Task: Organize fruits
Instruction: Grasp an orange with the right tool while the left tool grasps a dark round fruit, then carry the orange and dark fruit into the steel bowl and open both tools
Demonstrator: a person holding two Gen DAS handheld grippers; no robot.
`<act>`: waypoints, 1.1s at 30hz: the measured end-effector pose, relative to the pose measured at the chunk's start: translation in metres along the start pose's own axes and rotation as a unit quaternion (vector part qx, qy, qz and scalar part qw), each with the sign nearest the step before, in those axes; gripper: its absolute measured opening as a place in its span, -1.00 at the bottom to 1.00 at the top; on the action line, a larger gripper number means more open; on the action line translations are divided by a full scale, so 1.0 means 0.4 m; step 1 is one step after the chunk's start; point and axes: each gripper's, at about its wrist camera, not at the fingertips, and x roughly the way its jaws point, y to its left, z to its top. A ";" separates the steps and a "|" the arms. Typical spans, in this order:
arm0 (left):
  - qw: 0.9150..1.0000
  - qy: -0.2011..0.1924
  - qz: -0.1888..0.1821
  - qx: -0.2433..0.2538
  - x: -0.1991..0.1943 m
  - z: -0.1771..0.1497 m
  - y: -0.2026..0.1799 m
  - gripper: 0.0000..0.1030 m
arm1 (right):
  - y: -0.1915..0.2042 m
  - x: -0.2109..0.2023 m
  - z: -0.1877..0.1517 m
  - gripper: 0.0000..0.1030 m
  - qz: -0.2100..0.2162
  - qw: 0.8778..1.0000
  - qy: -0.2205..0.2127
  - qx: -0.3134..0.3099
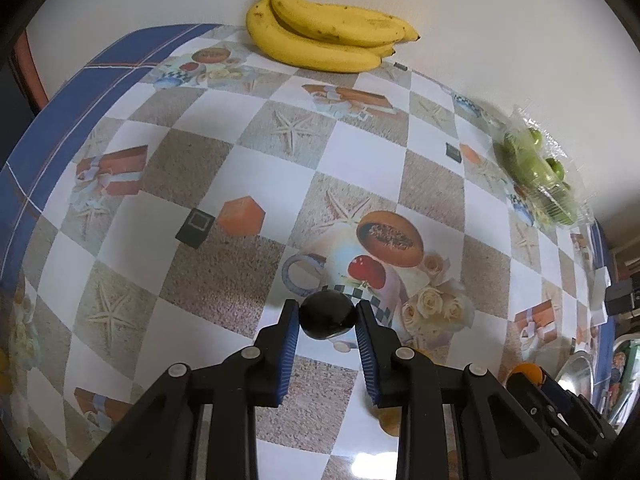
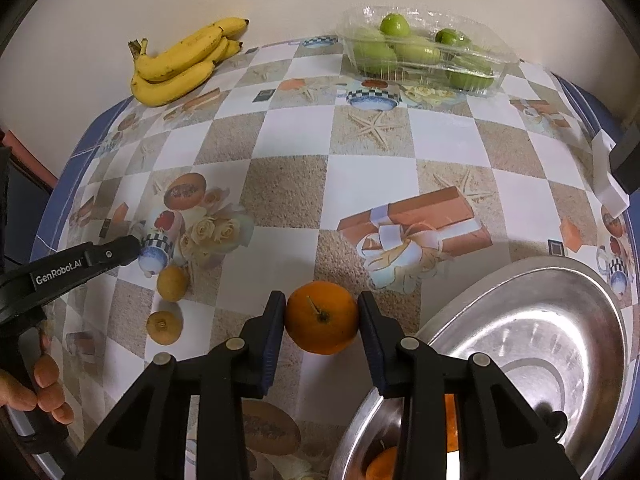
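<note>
Right wrist view: my right gripper pinches the orange on the table, stem facing up toward me, metal bowl just beside. My left gripper pinches a round dark fruit; bananas lie far beyond.

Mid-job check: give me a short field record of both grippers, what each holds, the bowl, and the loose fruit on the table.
left gripper: shut on a dark plum
right gripper: shut on an orange
metal bowl: beside right gripper, orange fruit inside
small brown fruits: two, loose on the table
bananas: far edge, by the wall
green fruit tray: far edge, clear plastic
</note>
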 end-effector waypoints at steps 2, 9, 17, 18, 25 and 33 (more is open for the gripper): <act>1.000 -0.005 0.000 0.003 -0.014 0.000 -0.005 -0.41 | 0.000 -0.011 0.000 -0.26 0.001 1.000 -0.003 0.000; 1.000 -0.016 0.001 0.007 -0.061 -0.008 -0.023 -0.41 | 0.000 -0.057 -0.011 -0.26 0.010 1.000 -0.013 0.004; 0.999 -0.029 0.011 0.020 -0.116 -0.045 -0.046 -0.41 | 0.010 -0.101 -0.032 -0.26 0.015 1.000 -0.022 0.000; 0.999 -0.030 0.012 0.023 -0.123 -0.051 -0.050 -0.41 | 0.013 -0.108 -0.035 -0.26 0.017 1.000 -0.023 -0.002; 0.999 -0.031 0.014 0.028 -0.150 -0.084 -0.066 -0.41 | 0.020 -0.145 -0.066 -0.26 0.016 0.999 -0.028 -0.008; 0.999 -0.033 0.001 0.026 -0.177 -0.109 -0.075 -0.41 | 0.005 -0.171 -0.098 -0.26 0.004 1.000 -0.029 -0.003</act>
